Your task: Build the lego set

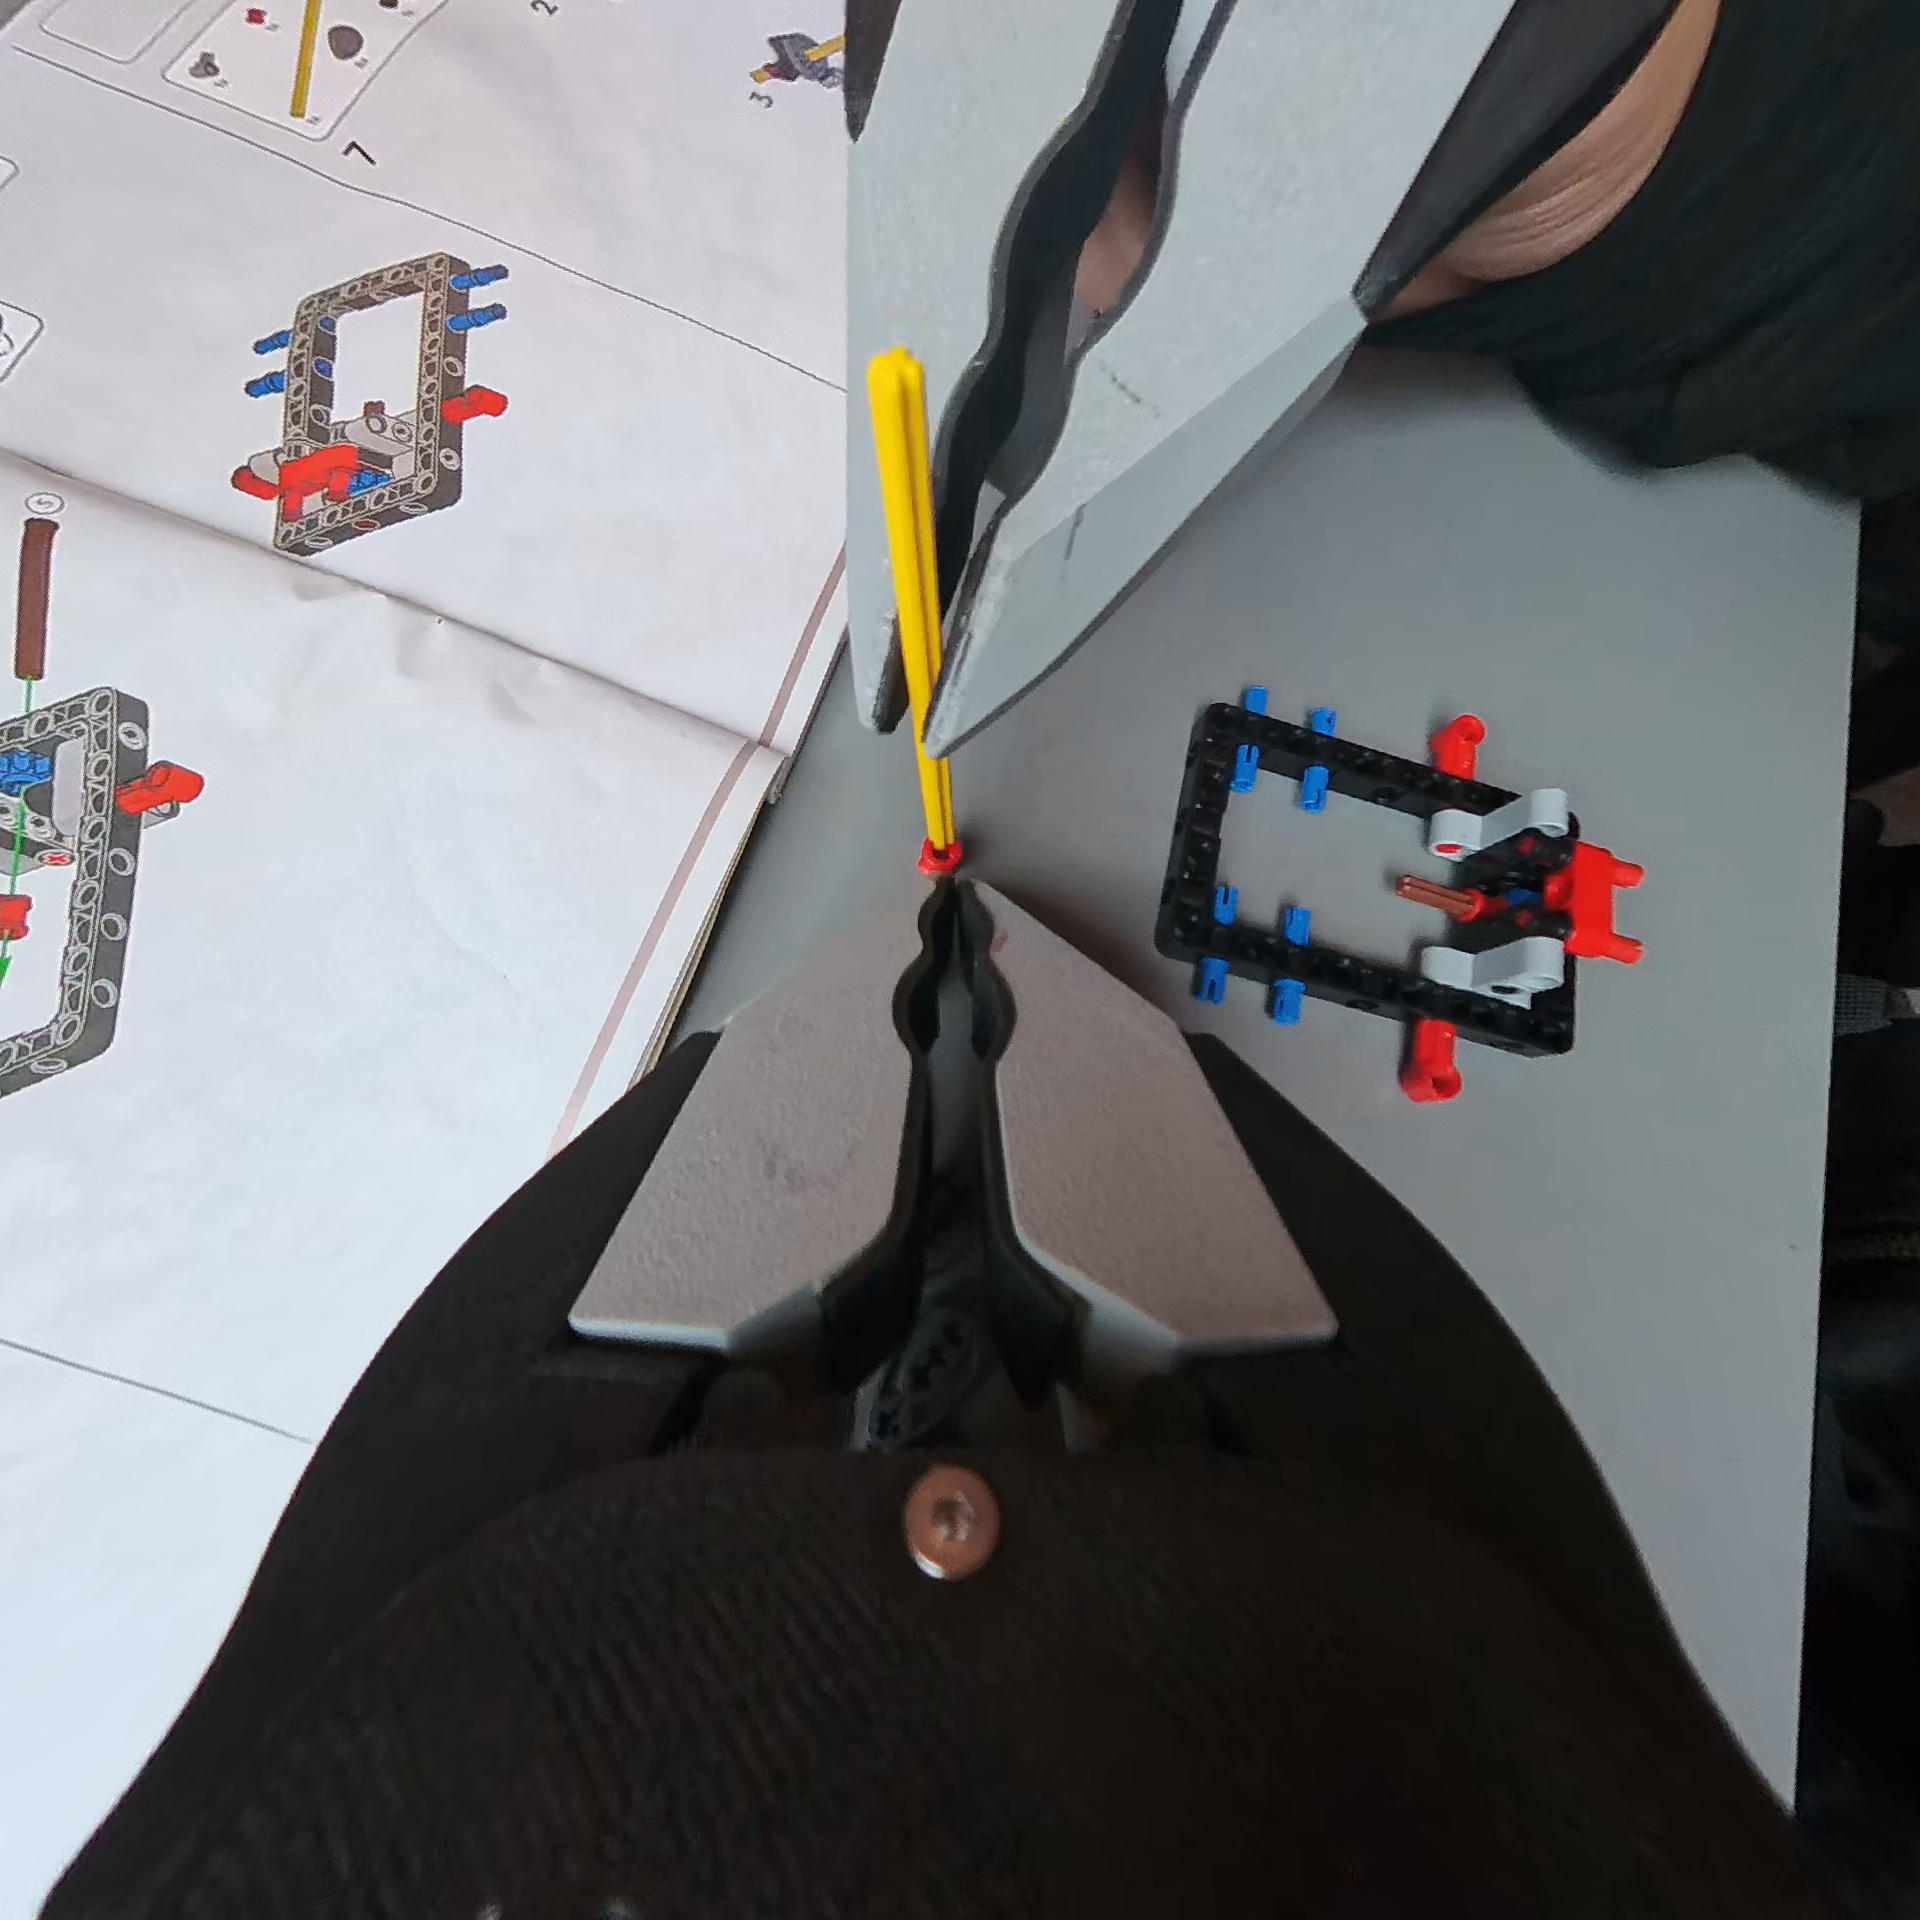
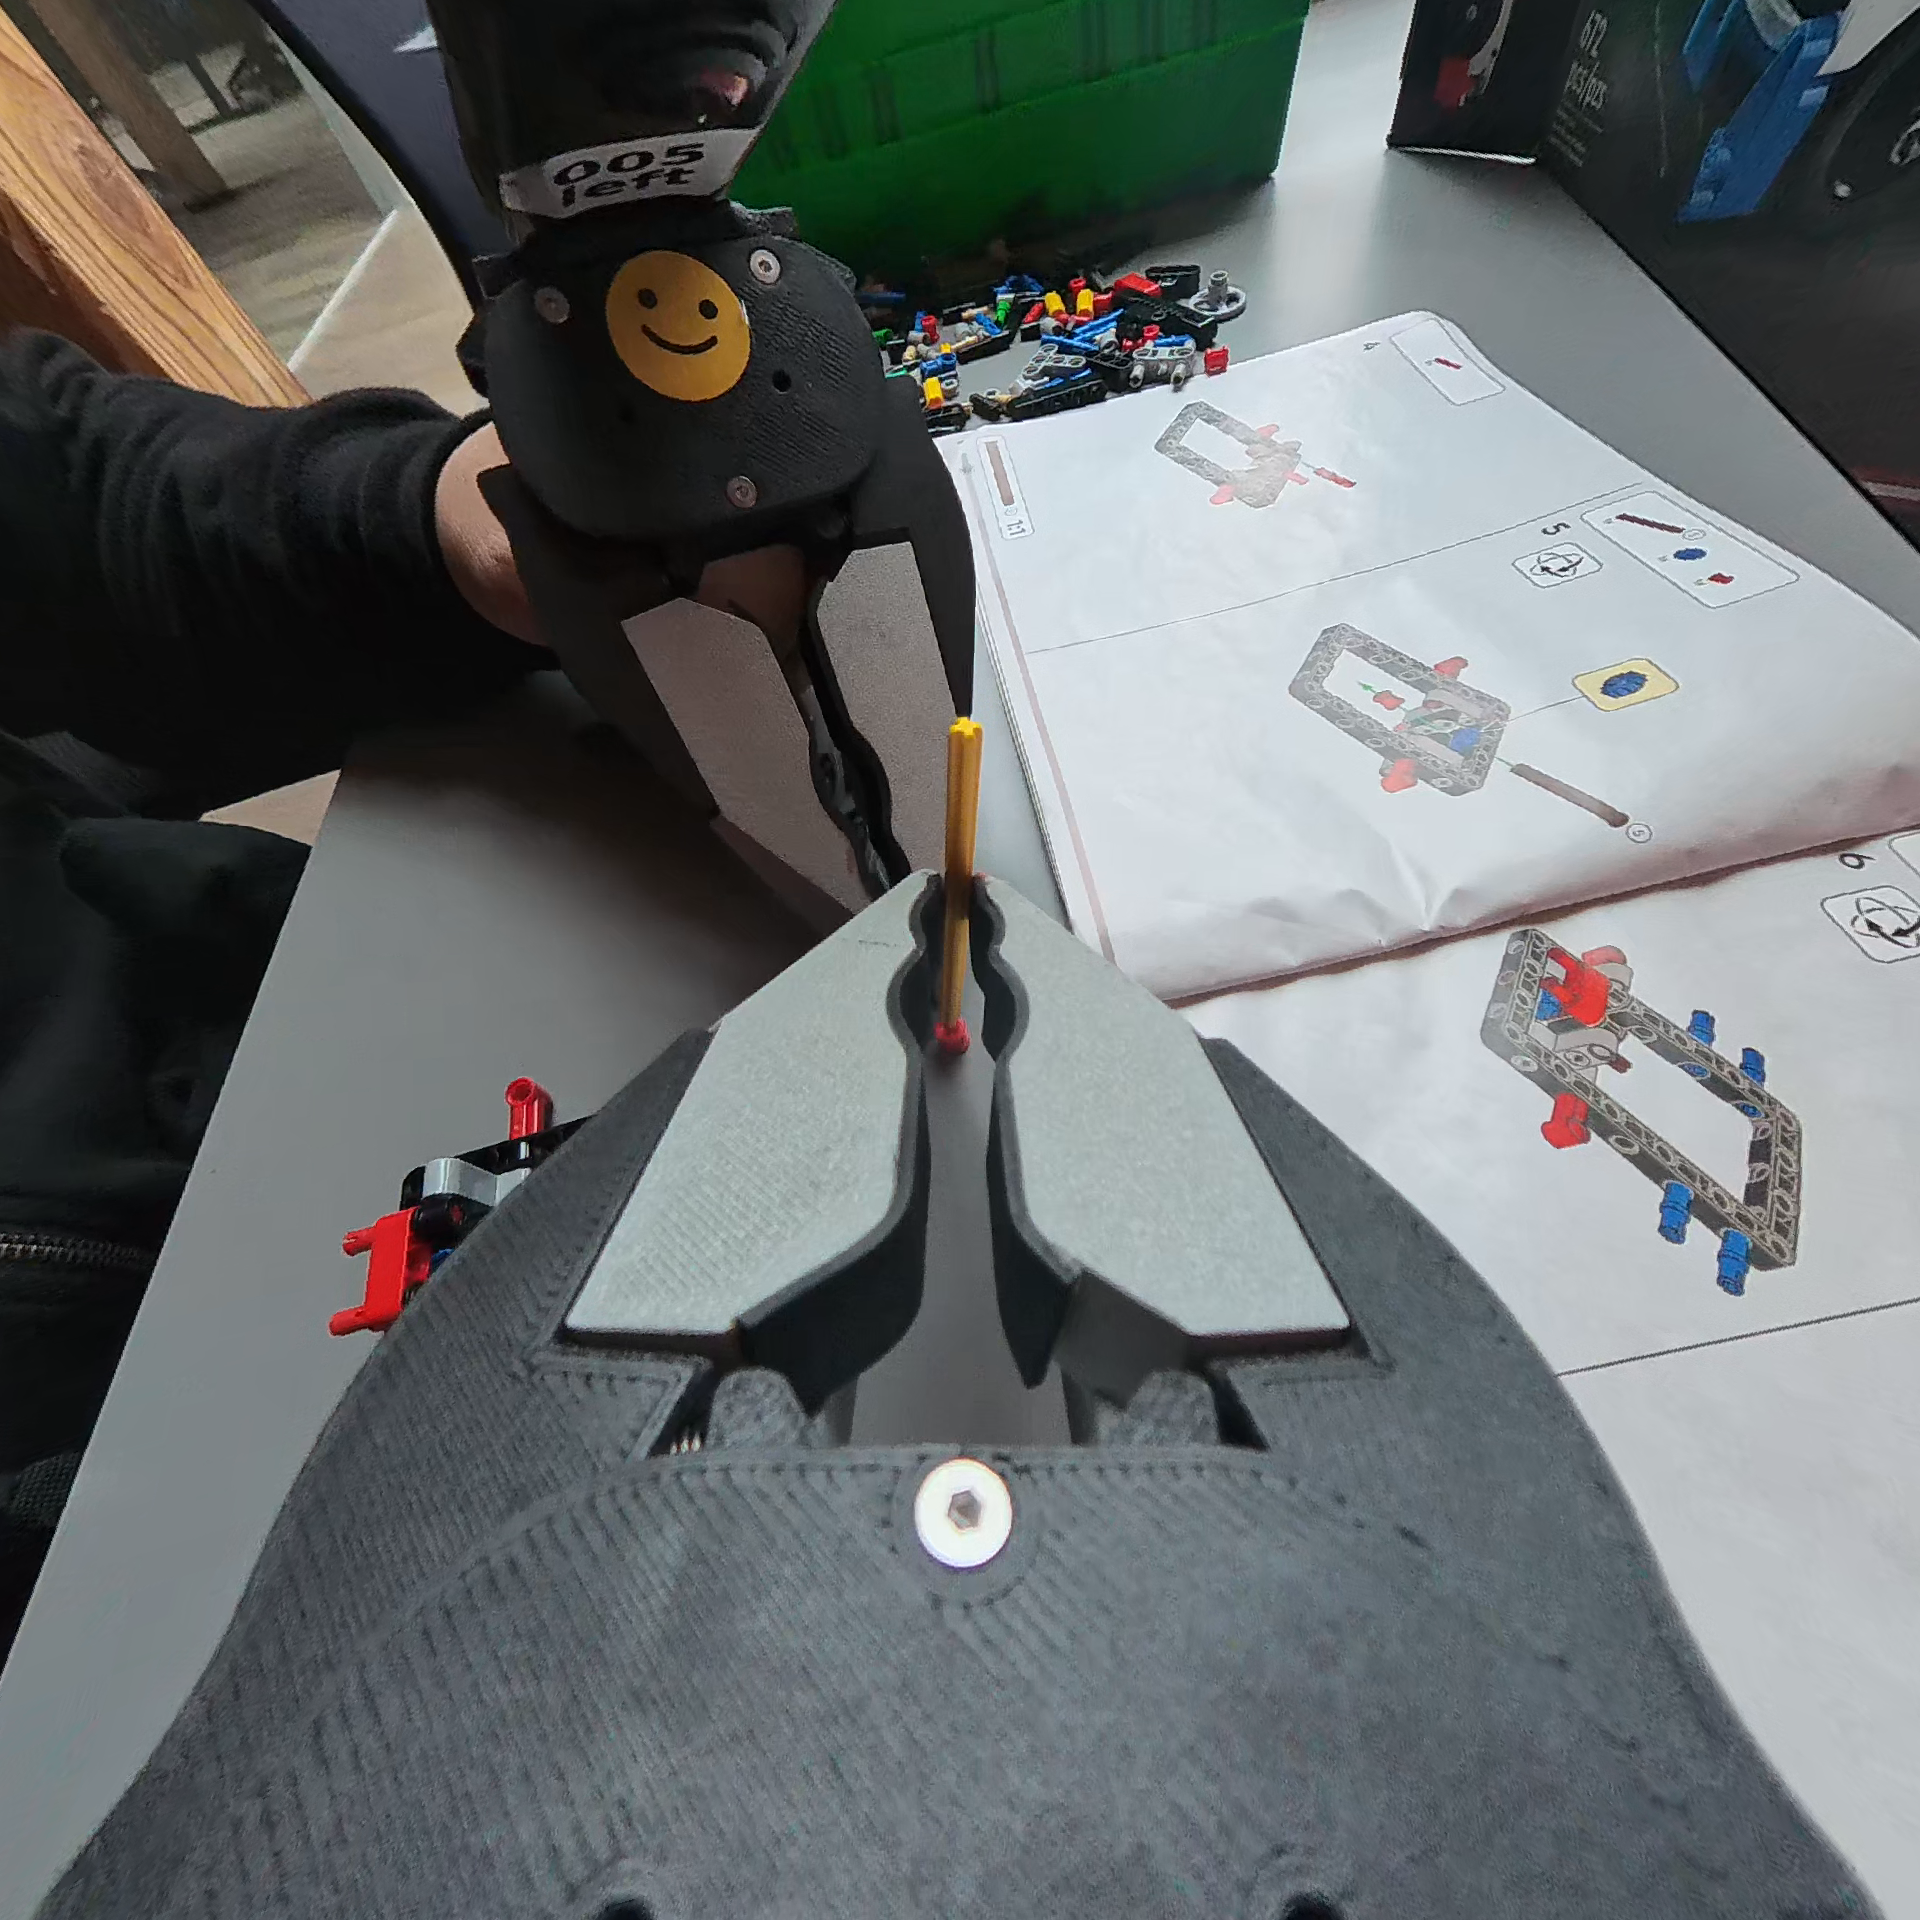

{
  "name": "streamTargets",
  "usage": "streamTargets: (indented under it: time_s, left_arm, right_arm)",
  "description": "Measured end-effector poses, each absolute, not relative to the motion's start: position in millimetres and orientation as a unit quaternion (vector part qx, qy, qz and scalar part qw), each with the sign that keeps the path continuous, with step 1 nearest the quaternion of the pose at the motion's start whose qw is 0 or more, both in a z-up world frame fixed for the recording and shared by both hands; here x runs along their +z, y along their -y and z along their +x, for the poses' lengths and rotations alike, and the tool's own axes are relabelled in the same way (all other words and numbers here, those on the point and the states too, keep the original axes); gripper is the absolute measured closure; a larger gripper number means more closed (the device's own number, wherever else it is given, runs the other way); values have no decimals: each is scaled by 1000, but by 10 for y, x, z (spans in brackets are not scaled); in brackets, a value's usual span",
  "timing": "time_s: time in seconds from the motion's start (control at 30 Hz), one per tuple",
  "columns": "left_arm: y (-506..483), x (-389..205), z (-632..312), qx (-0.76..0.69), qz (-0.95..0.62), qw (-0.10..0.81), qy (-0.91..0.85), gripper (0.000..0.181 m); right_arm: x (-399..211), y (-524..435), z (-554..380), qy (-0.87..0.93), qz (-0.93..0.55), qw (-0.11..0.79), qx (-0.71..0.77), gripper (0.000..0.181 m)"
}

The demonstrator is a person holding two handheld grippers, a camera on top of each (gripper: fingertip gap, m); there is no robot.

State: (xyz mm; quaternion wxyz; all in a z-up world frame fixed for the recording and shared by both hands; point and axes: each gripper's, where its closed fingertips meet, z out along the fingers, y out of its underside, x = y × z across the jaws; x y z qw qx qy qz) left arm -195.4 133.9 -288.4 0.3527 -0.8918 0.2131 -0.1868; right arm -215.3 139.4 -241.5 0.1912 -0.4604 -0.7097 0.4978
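My right gripper is shut on a thin yellow axle, which it holds above the grey table. In the left wrist view it comes in from the top, with the axle between its tips. A small red bush sits on the axle's lower end and also shows in the right wrist view. My left gripper is shut, its tips right against the bush; I cannot tell whether they pinch it. It also shows in the right wrist view. The black frame assembly with blue pins, red connectors and grey parts lies on the table to the right, partly hidden in the right wrist view.
An open instruction booklet covers the table beside the grippers. A pile of loose pieces lies in front of a green bin, with the set's box beside them. The table edge runs just past the frame. My hands' fingertips stand some 5 centimetres from each other.
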Motion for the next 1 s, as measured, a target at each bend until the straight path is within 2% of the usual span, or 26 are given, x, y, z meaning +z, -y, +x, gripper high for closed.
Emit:
streamTargets:
  time_s: [0.57,0.8,1.0]
  left_arm:
    - [-1317,-2854,-1901,-197,-886,356,-222,181]
    - [-1347,-2615,-2087,-184,-877,390,-211,181]
    - [-1489,-2165,-2130,-200,-848,434,-228,166]
  right_arm:
    - [-2417,-1402,-2144,710,-461,192,497,180]
    - [-2396,-1405,-2131,710,-458,195,499,180]
    - [-2393,-1413,-2136,707,-459,197,500,180]
